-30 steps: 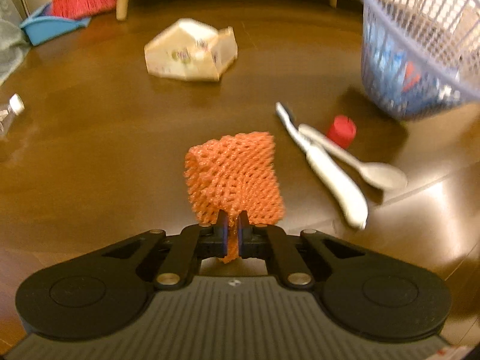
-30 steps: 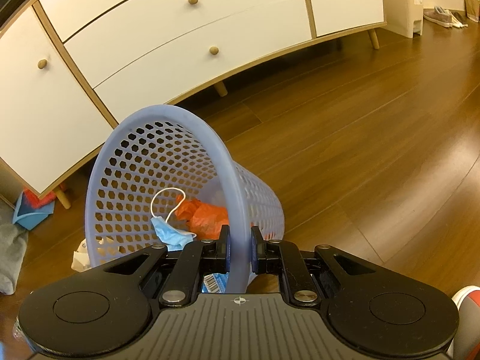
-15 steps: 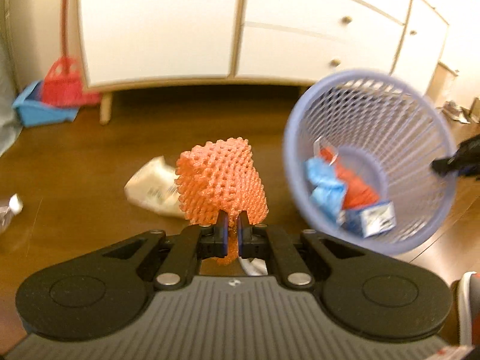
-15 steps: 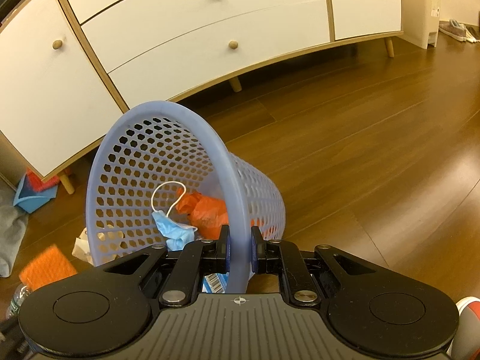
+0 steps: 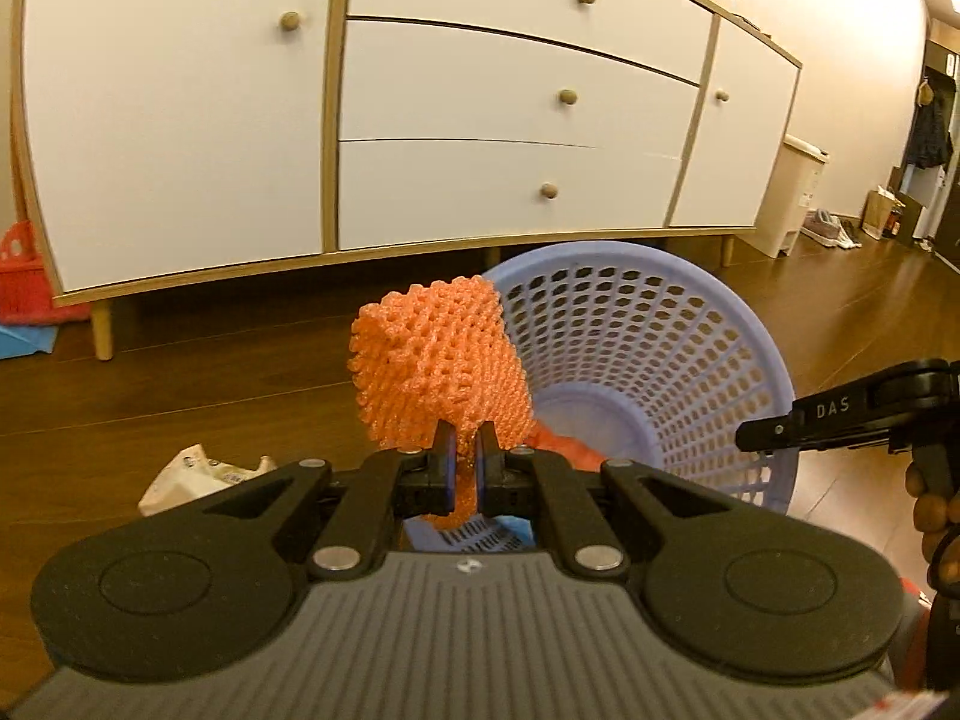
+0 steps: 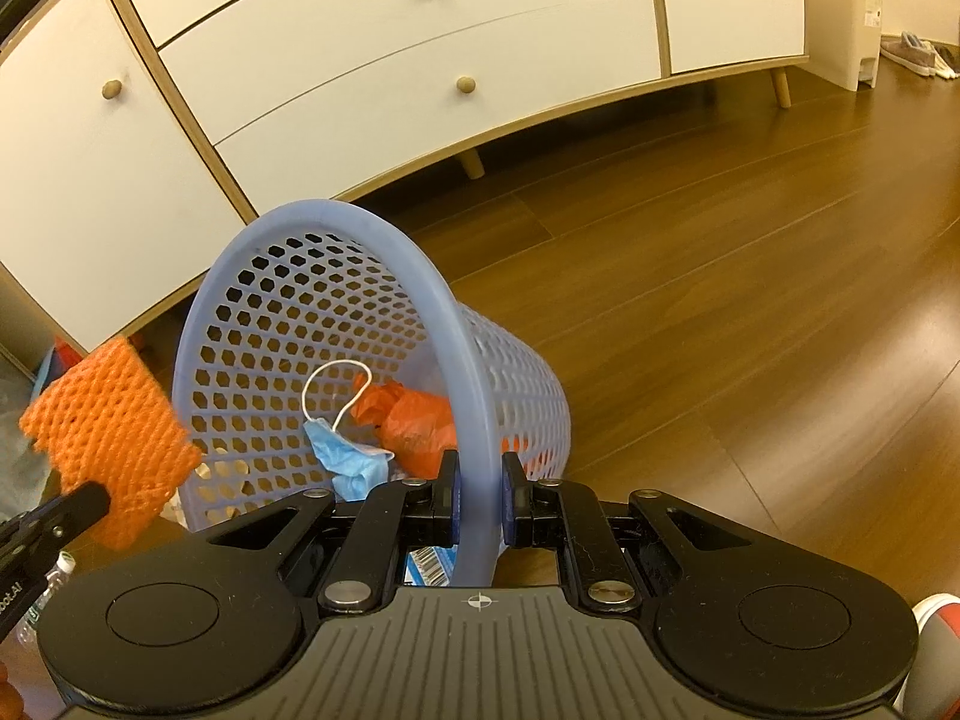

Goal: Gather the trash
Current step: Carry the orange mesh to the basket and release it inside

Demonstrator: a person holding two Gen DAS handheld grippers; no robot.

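Note:
My left gripper (image 5: 463, 461) is shut on an orange foam net (image 5: 437, 373), held up in the air right in front of the mouth of the lilac mesh basket (image 5: 672, 360). In the right wrist view the orange foam net (image 6: 111, 432) hangs just left of the basket rim (image 6: 420, 276). My right gripper (image 6: 477, 492) is shut on the basket's near rim and holds the basket tilted on its side. Inside lie a blue face mask (image 6: 348, 459), crumpled orange plastic (image 6: 414, 417) and a barcoded packet (image 6: 429, 564).
A white sideboard (image 5: 480, 102) on wooden legs stands behind the basket. A crumpled white carton (image 5: 201, 474) lies on the wood floor to the left. A red brush and blue dustpan (image 5: 24, 294) sit far left. A white bin (image 6: 846, 12) and shoes are far right.
My left gripper lifted the orange net off the floor and carried it right and up to the basket's mouth. The right gripper kept hold of the tilted basket.

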